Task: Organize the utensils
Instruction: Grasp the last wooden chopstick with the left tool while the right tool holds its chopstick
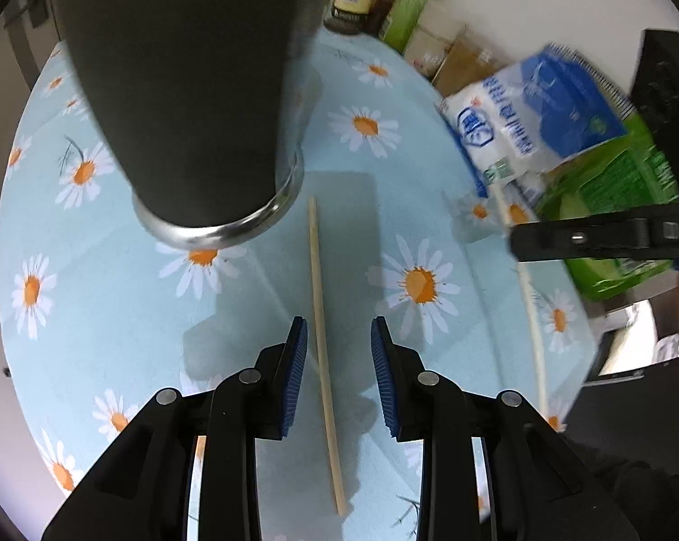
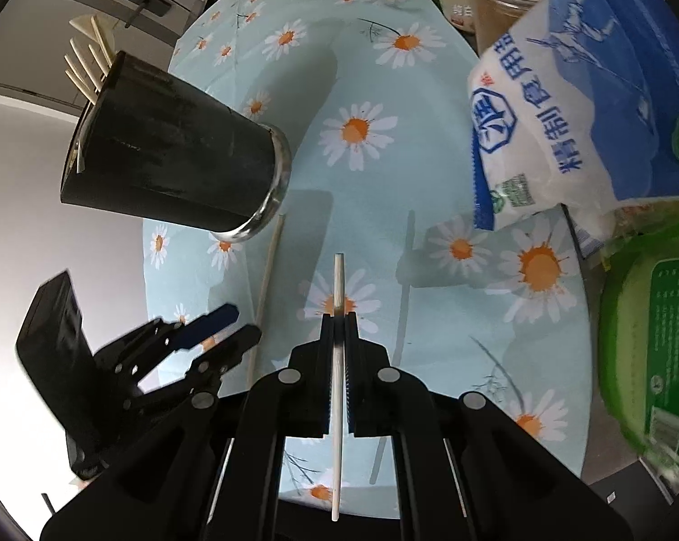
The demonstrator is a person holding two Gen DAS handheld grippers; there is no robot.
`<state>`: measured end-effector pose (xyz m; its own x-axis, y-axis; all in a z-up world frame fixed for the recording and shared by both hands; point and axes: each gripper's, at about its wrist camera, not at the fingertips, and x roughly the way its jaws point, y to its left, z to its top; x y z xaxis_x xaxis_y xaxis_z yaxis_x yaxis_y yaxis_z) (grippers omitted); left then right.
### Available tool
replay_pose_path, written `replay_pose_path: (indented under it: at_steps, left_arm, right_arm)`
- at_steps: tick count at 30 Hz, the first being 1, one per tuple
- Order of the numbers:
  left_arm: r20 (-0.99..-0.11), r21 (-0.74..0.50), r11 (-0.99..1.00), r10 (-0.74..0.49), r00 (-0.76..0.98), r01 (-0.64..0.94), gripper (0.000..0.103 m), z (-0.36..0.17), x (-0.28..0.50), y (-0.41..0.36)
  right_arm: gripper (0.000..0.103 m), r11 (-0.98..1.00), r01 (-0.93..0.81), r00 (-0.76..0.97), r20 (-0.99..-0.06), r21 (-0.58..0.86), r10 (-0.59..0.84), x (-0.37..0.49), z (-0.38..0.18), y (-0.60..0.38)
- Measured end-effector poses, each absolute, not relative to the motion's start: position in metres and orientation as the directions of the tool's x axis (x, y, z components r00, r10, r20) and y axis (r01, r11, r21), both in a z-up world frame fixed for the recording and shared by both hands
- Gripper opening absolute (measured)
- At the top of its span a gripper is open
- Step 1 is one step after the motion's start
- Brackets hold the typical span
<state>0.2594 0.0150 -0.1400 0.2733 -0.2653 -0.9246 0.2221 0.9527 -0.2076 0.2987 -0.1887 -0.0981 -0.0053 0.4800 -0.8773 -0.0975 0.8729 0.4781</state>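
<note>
Right fingers (image 2: 352, 338) clamp a white chopstick (image 2: 338, 288).

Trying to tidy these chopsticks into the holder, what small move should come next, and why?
Probably carry the right claw up toward the black holder's open top, since it is shut on one chopstick and others already stand in there. The left claw is open astride the chopstick on the cloth, ready to close next.
</note>
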Motion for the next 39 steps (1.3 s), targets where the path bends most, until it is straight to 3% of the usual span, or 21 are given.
replay_pose_path:
  at_steps: [6, 11, 12, 16, 39]
  left_arm:
    - [-0.963, -0.116, 0.977, -0.154, 0.221, 0.177, 0.027, -0.153, 0.271, 0.006]
    - [-0.978, -0.044, 0.982, -0.08, 0.193, 0.184, 0.019, -0.152, 0.276, -0.001]
    - [-0.979, -0.039, 0.983, -0.073, 0.189, 0.181, 0.011, -0.153, 0.277, -0.002]
    - [-0.983, -0.009, 0.983, -0.042, 0.179, 0.181, 0.006, -0.152, 0.279, -0.004]
    - [-0.943, -0.15, 0.988, -0.152, 0.295, 0.032, 0.003, -0.112, 0.215, 0.036]
  right_arm:
    - [0.005, 0.853, -0.128, 0.009, -0.86, 0.505, 0.511, 0.306, -0.097, -0.204]
    - [0.005, 0.836, -0.158, -0.011, -0.847, 0.526, 0.531, 0.309, -0.099, -0.205]
    - [0.005, 0.833, -0.162, -0.017, -0.846, 0.528, 0.533, 0.309, -0.099, -0.204]
    - [0.005, 0.831, -0.185, -0.03, -0.848, 0.525, 0.529, 0.309, -0.102, -0.203]
    - [0.005, 0.783, -0.32, -0.057, -0.836, 0.533, 0.546, 0.299, -0.089, -0.17]
